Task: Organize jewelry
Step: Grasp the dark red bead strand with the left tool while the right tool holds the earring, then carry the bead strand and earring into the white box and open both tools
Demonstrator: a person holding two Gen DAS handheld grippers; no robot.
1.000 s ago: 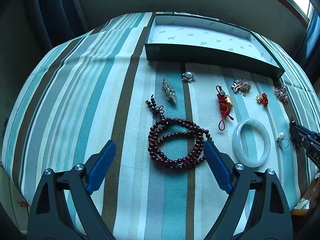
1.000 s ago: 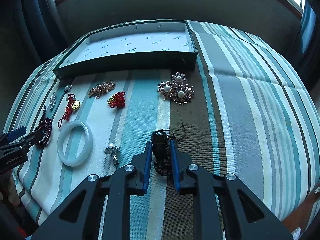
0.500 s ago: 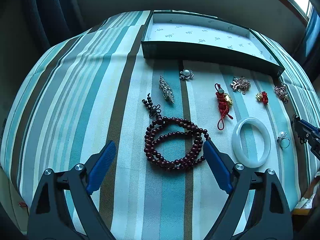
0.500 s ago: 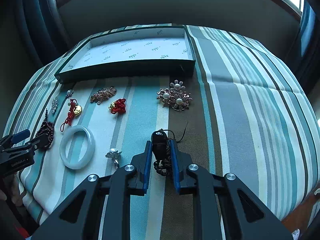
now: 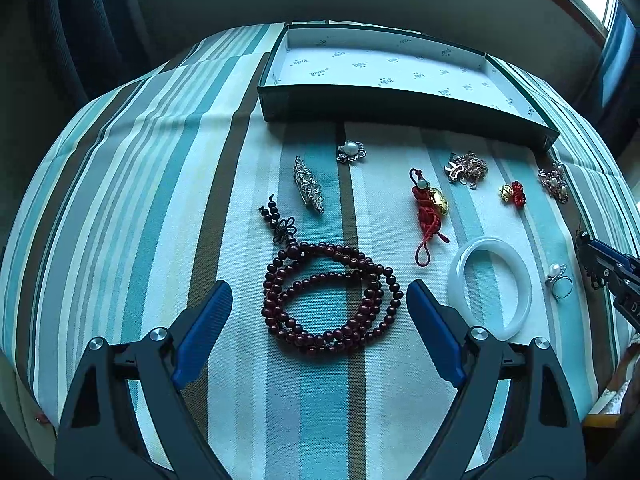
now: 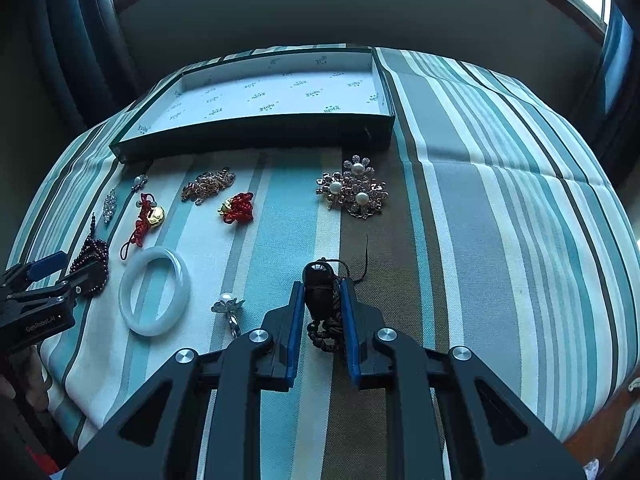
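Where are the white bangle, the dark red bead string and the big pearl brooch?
white bangle point(image 5: 456, 280), left wrist view, its left rim.
dark red bead string point(image 5: 320, 338), left wrist view, bottom beads.
big pearl brooch point(image 6: 357, 169), right wrist view, top pearl.

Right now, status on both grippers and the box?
Left gripper open above red bead necklace. Right gripper shut on dark pendant. Box holds nothing; path clear.

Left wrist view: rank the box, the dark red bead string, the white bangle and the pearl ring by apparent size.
1. box
2. dark red bead string
3. white bangle, nearly the beads' size, so that order is unsure
4. pearl ring
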